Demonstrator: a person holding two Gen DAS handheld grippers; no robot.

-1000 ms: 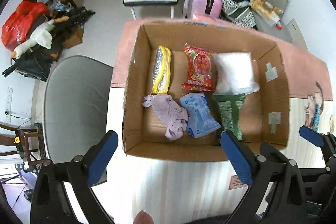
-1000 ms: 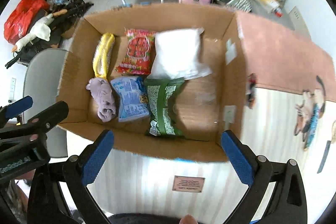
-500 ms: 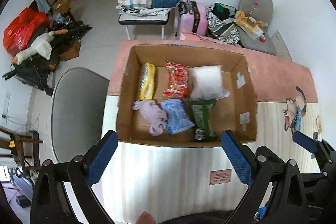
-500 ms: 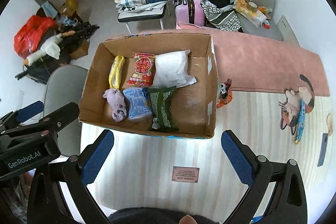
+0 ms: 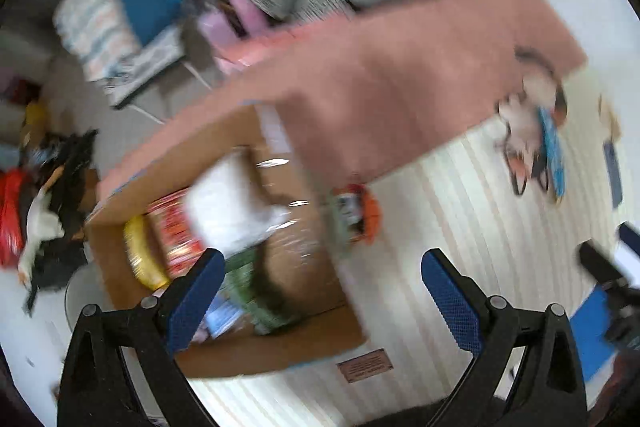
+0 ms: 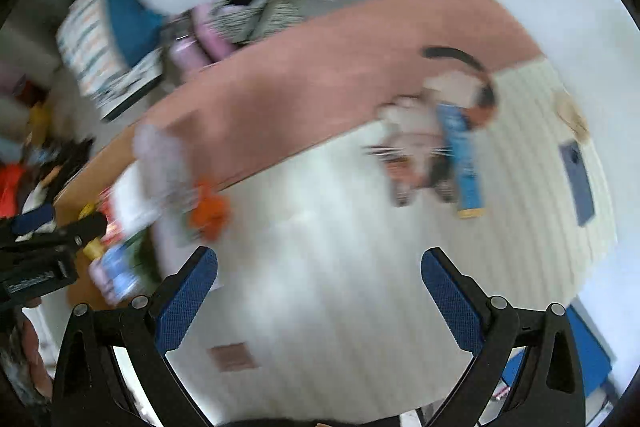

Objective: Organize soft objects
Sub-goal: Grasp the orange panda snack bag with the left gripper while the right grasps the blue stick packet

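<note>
Both views blurred. Left gripper (image 5: 320, 291) open, empty; right gripper (image 6: 320, 291) open, empty. Orange toy (image 5: 362, 215) beside box (image 5: 280, 351): likely light, squashy; pinch mid-body.

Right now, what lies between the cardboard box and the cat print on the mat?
In the left wrist view, a small orange object beside the cardboard box, then bare striped mat up to the cat print.

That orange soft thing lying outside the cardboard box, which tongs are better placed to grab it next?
Probably the left tongs. Both tongs are open and empty, but the orange item lies just ahead of the left pair, beside the cardboard box. From the right tongs it sits off to the left.
</note>
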